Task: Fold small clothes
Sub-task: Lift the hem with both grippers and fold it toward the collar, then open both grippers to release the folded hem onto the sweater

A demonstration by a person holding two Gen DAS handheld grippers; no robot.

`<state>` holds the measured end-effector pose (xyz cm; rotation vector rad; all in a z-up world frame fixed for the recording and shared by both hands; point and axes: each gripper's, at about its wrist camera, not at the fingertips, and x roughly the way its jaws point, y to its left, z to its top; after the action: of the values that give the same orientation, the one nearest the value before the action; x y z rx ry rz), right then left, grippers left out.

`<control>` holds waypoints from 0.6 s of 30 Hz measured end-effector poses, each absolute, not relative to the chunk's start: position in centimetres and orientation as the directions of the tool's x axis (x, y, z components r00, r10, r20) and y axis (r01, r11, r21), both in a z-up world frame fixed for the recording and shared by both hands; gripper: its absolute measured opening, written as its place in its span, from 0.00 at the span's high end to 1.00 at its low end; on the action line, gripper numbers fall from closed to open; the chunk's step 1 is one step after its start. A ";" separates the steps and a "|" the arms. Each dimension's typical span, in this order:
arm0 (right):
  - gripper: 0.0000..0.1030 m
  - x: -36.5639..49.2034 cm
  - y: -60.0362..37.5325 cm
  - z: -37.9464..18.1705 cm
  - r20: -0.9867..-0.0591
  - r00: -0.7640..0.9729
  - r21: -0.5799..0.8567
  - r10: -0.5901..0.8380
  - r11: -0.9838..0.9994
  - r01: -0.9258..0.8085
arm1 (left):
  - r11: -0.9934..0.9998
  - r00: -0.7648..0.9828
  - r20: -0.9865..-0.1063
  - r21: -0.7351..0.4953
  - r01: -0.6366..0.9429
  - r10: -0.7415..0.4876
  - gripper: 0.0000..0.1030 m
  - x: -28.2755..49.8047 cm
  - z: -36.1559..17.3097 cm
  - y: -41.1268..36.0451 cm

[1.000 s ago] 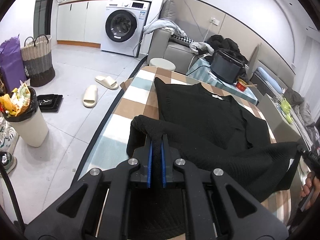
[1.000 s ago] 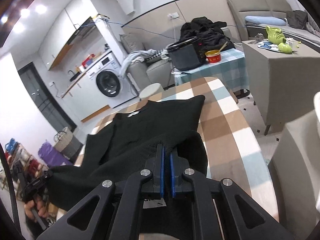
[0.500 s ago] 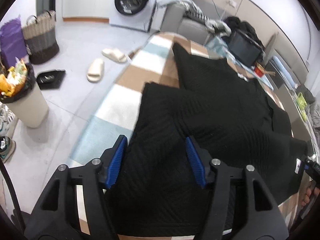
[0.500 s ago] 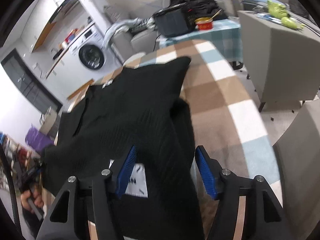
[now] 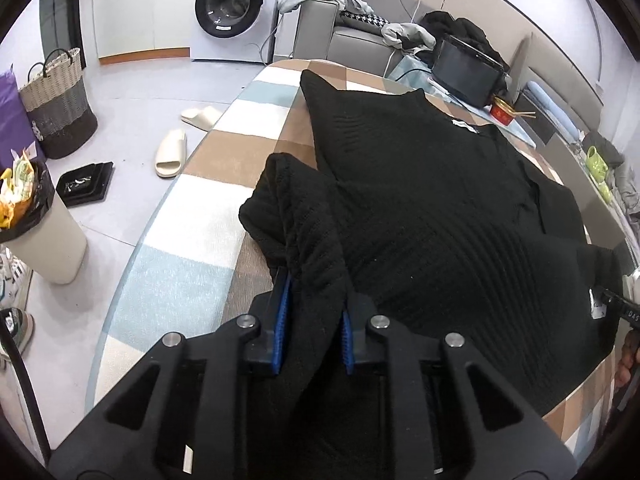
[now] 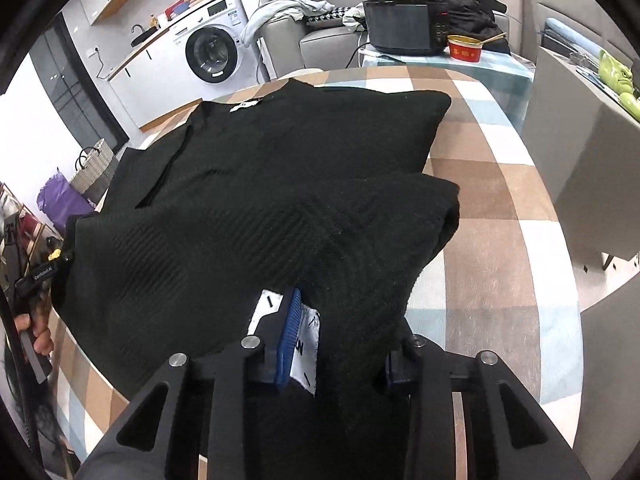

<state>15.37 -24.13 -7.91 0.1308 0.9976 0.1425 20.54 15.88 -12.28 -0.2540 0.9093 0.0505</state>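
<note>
A black ribbed knit sweater (image 5: 420,184) lies on a checked table (image 5: 192,232), its lower half folded up over the body. My left gripper (image 5: 312,320) has its blue pads partly closed around a bunched fold of the hem at the sweater's left side. My right gripper (image 6: 336,340) stands wider, with the right side of the hem and a white care label (image 6: 304,344) lying between its blue pads (image 6: 290,332). The sweater (image 6: 280,184) fills the table (image 6: 500,184) in the right wrist view; the collar label (image 6: 246,105) is at the far end.
A washing machine (image 5: 228,4), a woven basket (image 5: 60,108), slippers (image 5: 172,152) and a bin (image 5: 36,232) stand on the floor to the left. A black cooker (image 6: 404,24) and a red bowl (image 6: 466,48) sit on a side table beyond. A grey cabinet (image 6: 592,152) stands to the right.
Both grippers opened over the folded hem half a second ago. Now both have narrowed around bunched hem fabric, the left more than the right.
</note>
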 end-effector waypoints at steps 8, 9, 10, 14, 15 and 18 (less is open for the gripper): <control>0.69 13.9 -23.8 -8.1 -0.830 0.521 0.184 0.198 0.980 -0.079 | 0.975 0.619 -0.782 -0.186 -0.121 -0.073 0.83 17.3 -11.8 15.0; 0.69 13.7 -23.7 -8.0 -0.832 0.517 0.184 0.200 0.979 -0.083 | 0.976 0.618 -0.783 -0.185 -0.117 -0.074 0.83 16.7 -11.7 14.9; 0.69 13.5 -23.6 -8.0 -0.834 0.513 0.182 0.202 0.979 -0.090 | 0.977 0.618 -0.783 -0.183 -0.113 -0.075 0.83 16.1 -11.7 14.9; 0.69 11.4 -23.7 -7.9 -0.838 0.504 0.184 0.208 0.978 -0.097 | 0.979 0.612 -0.787 -0.174 -0.106 -0.073 0.83 13.5 -11.3 15.2; 0.69 10.7 -23.8 -7.9 -0.839 0.502 0.191 0.211 0.977 -0.092 | 0.980 0.612 -0.788 -0.170 -0.104 -0.071 0.83 12.6 -11.2 15.3; 0.69 9.1 -24.2 -7.9 -0.840 0.496 0.204 0.221 0.975 -0.089 | 0.982 0.605 -0.794 -0.153 -0.107 -0.058 0.83 9.8 -11.0 15.7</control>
<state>9.08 -24.15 -7.85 0.1398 1.0363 0.1889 9.81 15.69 -10.99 -0.1922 0.9226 0.0285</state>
